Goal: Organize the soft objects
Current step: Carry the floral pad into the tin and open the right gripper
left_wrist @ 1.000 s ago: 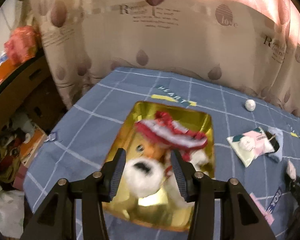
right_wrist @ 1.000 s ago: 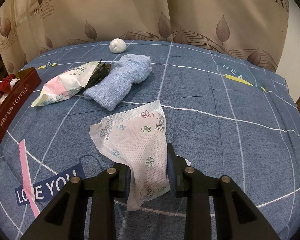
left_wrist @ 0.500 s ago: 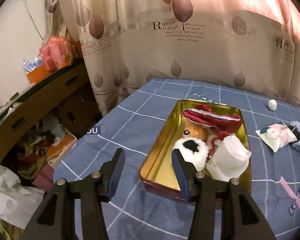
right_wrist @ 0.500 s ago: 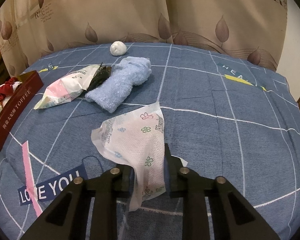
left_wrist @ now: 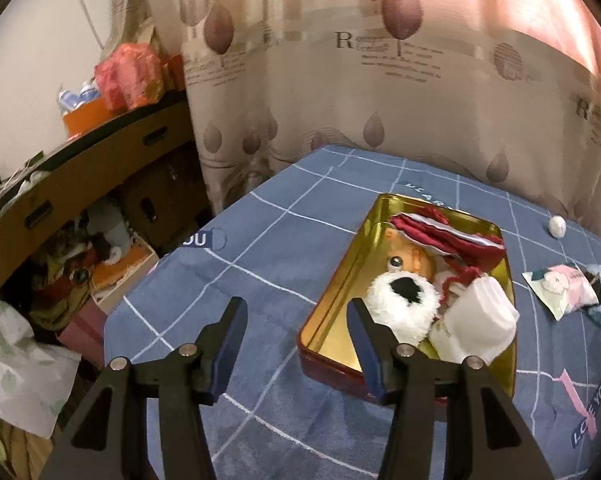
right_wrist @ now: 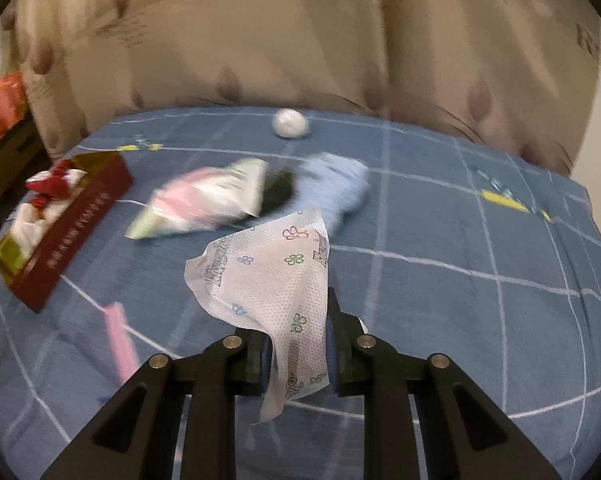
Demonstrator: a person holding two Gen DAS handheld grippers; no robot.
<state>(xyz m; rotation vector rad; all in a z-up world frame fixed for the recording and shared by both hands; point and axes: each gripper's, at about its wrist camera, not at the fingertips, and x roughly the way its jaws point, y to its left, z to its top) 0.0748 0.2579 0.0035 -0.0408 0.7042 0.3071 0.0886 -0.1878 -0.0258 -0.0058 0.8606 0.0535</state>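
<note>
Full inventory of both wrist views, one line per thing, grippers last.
bedspread: 1, blue with white grid, under everything
tin: 1, gold inside, dark red outside, on bedspread
plush toys: several, white, red, orange, in tin
white ball: 1, near curtain
wipes pack: 1, pink and white, right of tin in the right wrist view
blue towel: 1, beside wipes pack
floral wrapper: 1, white, in right gripper
curtain: beige, leaf print, behind
left gripper: jaws opening, nothing between
right gripper: shut on floral wrapper
</note>
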